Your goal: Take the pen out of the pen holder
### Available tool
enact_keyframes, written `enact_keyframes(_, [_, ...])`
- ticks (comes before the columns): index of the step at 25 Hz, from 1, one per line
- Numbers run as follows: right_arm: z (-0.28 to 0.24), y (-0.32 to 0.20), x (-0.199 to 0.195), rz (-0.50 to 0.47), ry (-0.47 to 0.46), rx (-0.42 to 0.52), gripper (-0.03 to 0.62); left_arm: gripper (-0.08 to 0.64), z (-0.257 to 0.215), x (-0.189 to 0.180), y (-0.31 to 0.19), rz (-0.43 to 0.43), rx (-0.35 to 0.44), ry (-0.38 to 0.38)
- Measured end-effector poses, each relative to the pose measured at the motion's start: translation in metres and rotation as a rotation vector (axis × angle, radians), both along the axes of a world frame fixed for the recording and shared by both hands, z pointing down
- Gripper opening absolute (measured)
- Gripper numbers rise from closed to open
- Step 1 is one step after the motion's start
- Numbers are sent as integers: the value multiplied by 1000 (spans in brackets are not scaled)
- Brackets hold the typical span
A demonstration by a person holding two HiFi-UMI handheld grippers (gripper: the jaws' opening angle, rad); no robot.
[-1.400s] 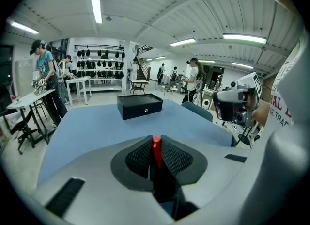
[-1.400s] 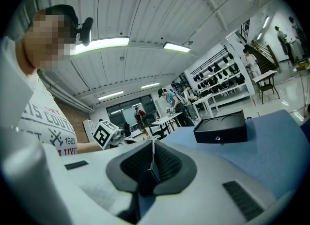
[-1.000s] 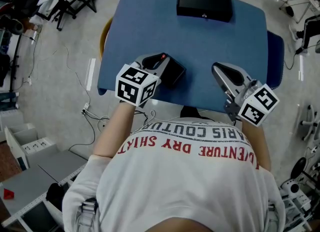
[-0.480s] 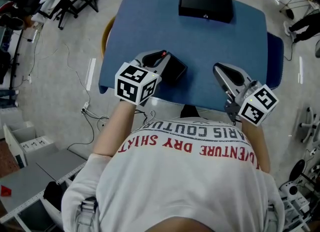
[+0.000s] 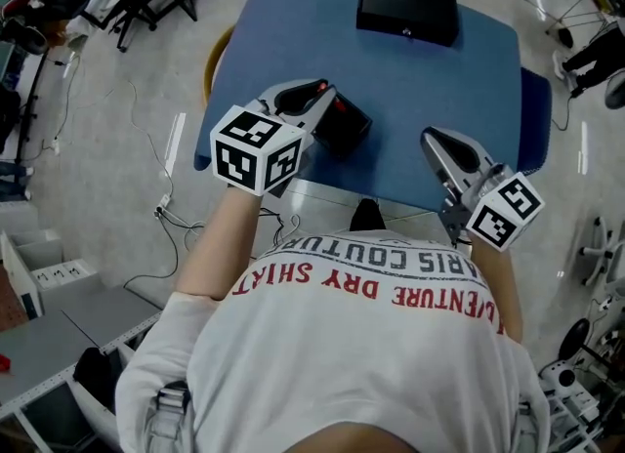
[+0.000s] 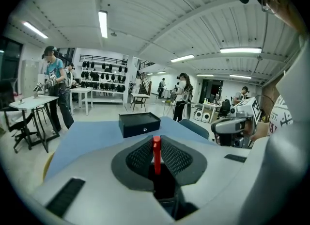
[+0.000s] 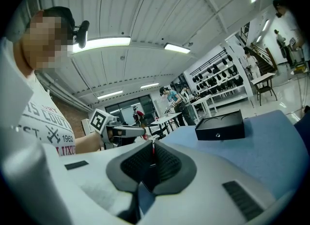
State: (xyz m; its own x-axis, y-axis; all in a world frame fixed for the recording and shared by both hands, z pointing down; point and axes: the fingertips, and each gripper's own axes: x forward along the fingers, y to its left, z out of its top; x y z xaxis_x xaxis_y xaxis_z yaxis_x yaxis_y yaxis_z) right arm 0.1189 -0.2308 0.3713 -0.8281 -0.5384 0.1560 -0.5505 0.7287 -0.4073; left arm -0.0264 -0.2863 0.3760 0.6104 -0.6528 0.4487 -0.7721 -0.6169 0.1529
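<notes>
A: While the left claw [image 6: 156, 146] pinches the red pen [image 6: 156, 163] over the pen holder [image 5: 344, 129], why upright?
B: So it slides out clean. Right claw [image 7: 152, 152], closed on nothing, hangs aside.

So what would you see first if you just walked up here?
The bright red pen pops out first, pinched between the jaws of the left gripper, right over the black pen holder near the front of the blue table. Then you'd spot the black box at the table's far edge, and the right gripper, shut and empty, off to the right.
</notes>
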Motion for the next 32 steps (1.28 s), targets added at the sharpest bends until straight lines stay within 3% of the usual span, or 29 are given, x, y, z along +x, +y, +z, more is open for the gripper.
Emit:
enact_keyframes(19, [-33, 61, -26, -9, -18, 66, 26, 66, -98, -27, 69, -10, 183, 85])
enact_keyframes(26, [-38, 89, -42, -26, -29, 85, 25, 66, -101, -48, 109, -39, 183, 130])
enact_keyframes(32, [-39, 98, -48, -32, -51, 69, 25, 66, -85, -50, 129, -39, 127, 203])
